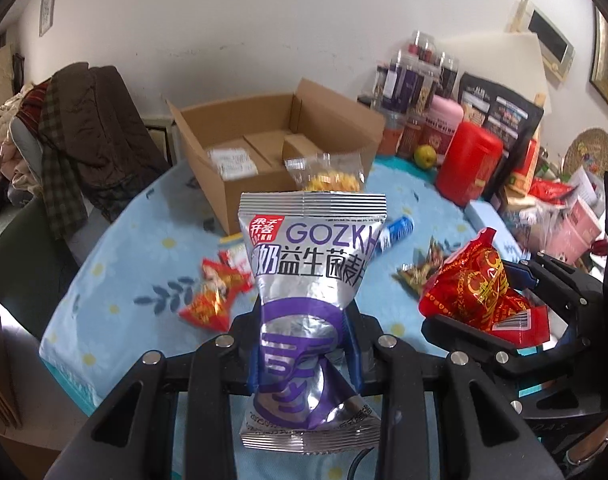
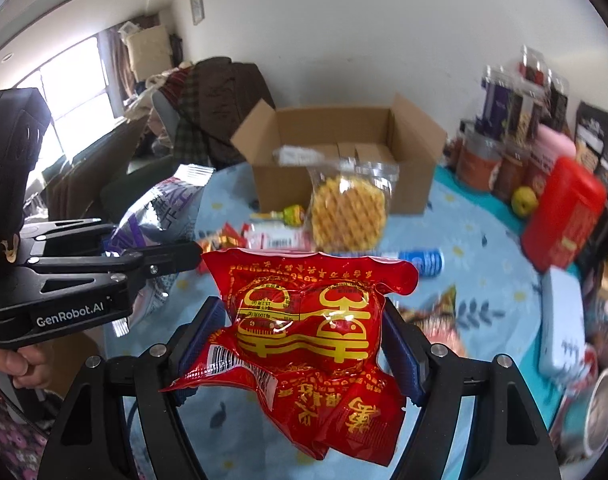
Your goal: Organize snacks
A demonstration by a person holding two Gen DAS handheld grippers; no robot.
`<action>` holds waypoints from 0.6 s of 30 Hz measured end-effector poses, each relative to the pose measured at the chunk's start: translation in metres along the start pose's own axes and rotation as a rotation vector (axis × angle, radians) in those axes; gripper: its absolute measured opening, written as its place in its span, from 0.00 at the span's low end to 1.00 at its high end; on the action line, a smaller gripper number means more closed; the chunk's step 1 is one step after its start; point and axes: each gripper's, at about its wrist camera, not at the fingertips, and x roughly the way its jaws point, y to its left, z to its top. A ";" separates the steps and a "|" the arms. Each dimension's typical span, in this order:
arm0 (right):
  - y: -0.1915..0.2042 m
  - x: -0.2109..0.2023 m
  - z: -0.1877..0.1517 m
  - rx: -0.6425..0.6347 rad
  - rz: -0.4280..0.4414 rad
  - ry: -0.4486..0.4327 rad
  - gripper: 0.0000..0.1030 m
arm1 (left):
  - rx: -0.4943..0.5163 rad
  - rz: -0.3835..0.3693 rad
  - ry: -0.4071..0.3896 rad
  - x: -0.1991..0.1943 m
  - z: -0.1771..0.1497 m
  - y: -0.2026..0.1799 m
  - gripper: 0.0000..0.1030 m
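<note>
Left gripper (image 1: pixel 304 344) clenched on silver-purple snack bag (image 1: pixel 310 264), frame centre. Right gripper (image 2: pixel 304 344) grasping red snack pouch (image 2: pixel 308 332). Cardboard box (image 1: pixel 280 152) upper centre, few items inside. Loose snacks on tablecloth (image 1: pixel 144 248): sorting mostly outstanding.

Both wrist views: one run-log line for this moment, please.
left gripper: shut on silver-purple packet | right gripper: shut on red packet | cardboard box: open

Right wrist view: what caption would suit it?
Right gripper holds a red snack packet above the table, open cardboard box ahead.
</note>
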 end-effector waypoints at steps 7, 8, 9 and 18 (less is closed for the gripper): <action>-0.002 -0.007 0.037 -0.013 0.033 -0.081 0.74 | 0.006 -0.012 -0.087 -0.013 0.031 0.001 0.31; -0.002 -0.008 0.042 -0.016 0.037 -0.090 0.74 | 0.010 -0.010 -0.105 -0.015 0.038 0.000 0.31; -0.003 -0.009 0.049 -0.020 0.042 -0.101 0.74 | 0.013 -0.010 -0.116 -0.016 0.043 0.000 0.31; -0.012 -0.013 0.099 -0.057 0.036 -0.187 0.74 | 0.030 -0.006 -0.215 -0.018 0.089 0.000 0.31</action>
